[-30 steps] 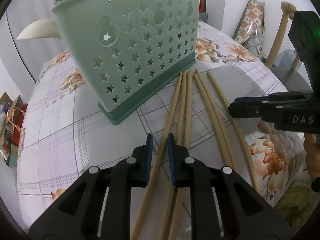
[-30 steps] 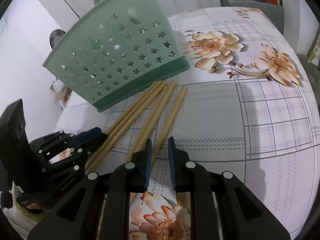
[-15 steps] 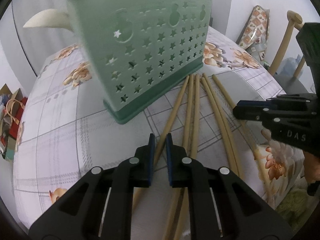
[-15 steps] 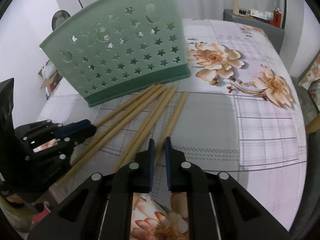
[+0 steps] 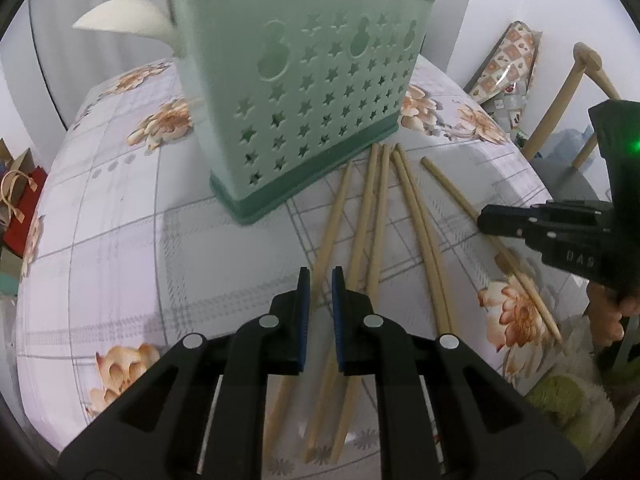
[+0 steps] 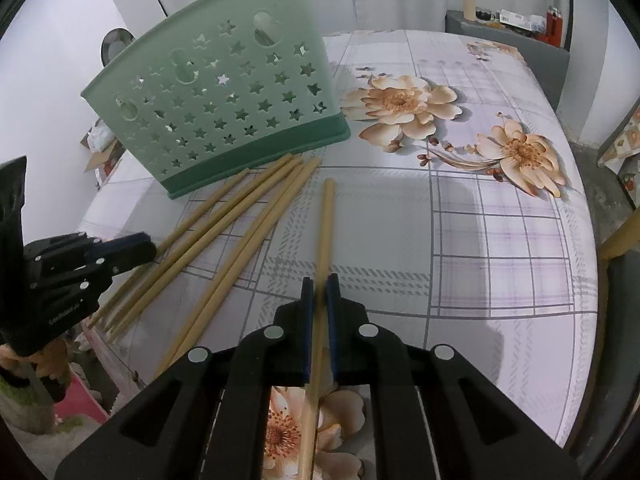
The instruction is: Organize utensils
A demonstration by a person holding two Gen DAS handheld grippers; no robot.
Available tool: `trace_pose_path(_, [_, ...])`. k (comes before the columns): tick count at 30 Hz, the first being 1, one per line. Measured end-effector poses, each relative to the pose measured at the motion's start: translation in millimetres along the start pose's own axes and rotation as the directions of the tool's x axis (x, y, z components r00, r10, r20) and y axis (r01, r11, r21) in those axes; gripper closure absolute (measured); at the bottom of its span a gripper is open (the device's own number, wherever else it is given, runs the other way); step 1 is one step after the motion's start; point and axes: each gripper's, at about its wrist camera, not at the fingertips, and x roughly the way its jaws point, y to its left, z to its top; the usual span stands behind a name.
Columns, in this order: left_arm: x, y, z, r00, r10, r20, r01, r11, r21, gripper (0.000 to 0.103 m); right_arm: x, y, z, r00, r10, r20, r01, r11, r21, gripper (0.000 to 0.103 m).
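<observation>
While both claws are nearly closed, each is pinching a single wooden stick: the left gripper [image 5: 319,280] is clamping the leftmost chopstick [image 5: 335,216] of the fan, and the right gripper [image 6: 319,284] is clamping the lone chopstick [image 6: 323,232] at the right. Their jaws have just been closing, from straddling the sticks to pressing on them (the right stick is now swinging away from the remaining chopsticks [image 6: 236,232]). All are lying on the floral tablecloth [image 6: 480,240] before the green holder [image 6: 224,100], whose inside is hidden.
</observation>
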Motion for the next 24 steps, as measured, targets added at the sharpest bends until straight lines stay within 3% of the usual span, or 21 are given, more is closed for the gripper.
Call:
trace_pose_path(13, [31.6,-9.3,32.0,0.999,0.020,-0.037,-0.016,0.995,0.100,0.093,10.6,0.9,16.1,1.000,0.000,0.010,0.000,1.000,-0.008,0.093])
trace_pose_path(24, [52.0,-23.4,56.9,0.999,0.032,-0.025,-0.028,0.988,0.149,0.093,18.8,3.2,28.5,0.998,-0.022,0.053,0.022,1.000,-0.001,0.094])
